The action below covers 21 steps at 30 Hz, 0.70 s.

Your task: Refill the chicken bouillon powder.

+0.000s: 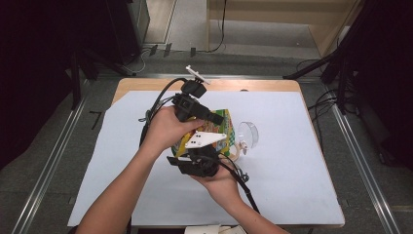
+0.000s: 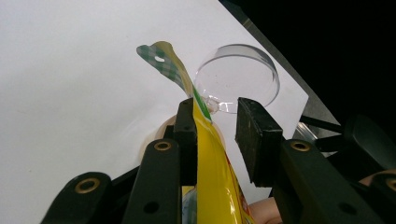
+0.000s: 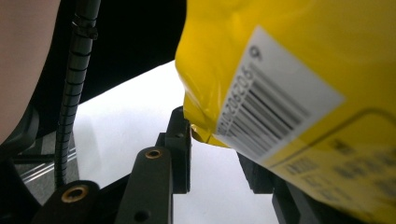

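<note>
Left hand-held gripper (image 2: 217, 135) wide apart, yellow packet (image 2: 212, 163) against one jaw; right's (image 3: 219, 154) gap unclear.

Both grippers (image 1: 214, 118) (image 1: 195, 163) meet mid-table, fingers (image 2: 186, 128) parted.

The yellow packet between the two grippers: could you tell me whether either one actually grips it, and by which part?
The left gripper stands open around the yellow packet just below its checked top seal. The right gripper meets its barcoded end; whether it is clamped cannot be told.
</note>
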Each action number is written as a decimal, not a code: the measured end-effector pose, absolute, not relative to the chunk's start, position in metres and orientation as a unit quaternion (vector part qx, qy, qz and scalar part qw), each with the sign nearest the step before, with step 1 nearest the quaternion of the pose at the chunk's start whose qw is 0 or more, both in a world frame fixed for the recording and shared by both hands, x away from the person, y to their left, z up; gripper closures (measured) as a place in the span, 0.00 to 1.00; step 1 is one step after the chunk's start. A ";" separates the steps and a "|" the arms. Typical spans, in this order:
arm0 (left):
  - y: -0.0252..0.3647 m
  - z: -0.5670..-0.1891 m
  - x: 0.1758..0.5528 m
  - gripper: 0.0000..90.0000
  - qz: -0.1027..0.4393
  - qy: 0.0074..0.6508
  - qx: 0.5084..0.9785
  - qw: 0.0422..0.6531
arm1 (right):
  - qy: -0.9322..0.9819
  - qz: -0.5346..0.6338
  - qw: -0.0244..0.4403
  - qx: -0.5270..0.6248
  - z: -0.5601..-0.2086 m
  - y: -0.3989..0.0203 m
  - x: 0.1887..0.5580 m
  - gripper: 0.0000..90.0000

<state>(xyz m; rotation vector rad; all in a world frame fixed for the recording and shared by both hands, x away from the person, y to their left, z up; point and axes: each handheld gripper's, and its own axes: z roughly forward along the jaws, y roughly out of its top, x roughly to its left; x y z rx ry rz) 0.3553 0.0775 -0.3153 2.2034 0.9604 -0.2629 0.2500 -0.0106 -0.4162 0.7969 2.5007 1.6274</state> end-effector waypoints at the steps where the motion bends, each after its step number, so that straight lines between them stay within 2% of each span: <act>1: 0.078 -0.316 0.355 0.78 -0.102 0.373 0.850 0.357 | 0.809 0.527 0.026 0.259 -0.416 -0.010 0.251 0.76; 21: 0.081 -0.321 0.356 0.79 -0.098 0.376 0.848 0.362 | 0.818 0.516 0.022 0.253 -0.419 -0.010 0.253 0.77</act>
